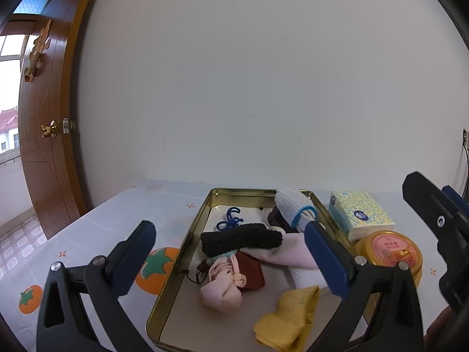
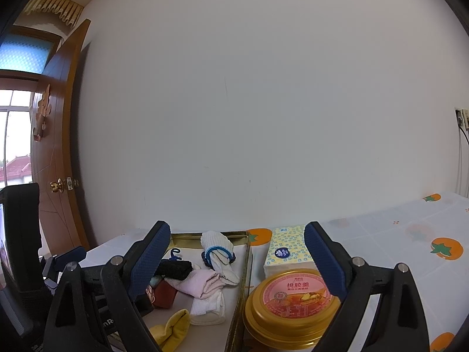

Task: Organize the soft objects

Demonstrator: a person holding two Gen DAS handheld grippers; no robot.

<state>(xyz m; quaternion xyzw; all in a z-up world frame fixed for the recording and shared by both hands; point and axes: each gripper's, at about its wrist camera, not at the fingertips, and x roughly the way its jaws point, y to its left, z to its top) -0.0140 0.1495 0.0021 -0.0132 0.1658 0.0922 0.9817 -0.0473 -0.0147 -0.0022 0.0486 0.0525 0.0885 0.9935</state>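
A gold metal tray (image 1: 187, 240) on the table holds soft items: a black cloth roll (image 1: 240, 239), a pink sock bundle (image 1: 225, 287), a yellow sock (image 1: 290, 316), a pale pink cloth (image 1: 287, 252), a white glove with blue cuff (image 1: 291, 205) and a blue cord (image 1: 230, 220). My left gripper (image 1: 231, 258) is open and empty above the tray. My right gripper (image 2: 237, 264) is open and empty, above the tray's right rim (image 2: 247, 264) and a round gold tin (image 2: 290, 302). The white glove (image 2: 217, 249) and yellow sock (image 2: 173, 327) also show in the right wrist view.
A tissue pack (image 1: 360, 214) and the round gold tin (image 1: 390, 252) stand right of the tray. The tablecloth (image 1: 96, 228) has orange fruit prints. A white wall is behind the table; a wooden door (image 1: 49, 135) is at left. The right gripper's body (image 1: 436, 228) shows at right.
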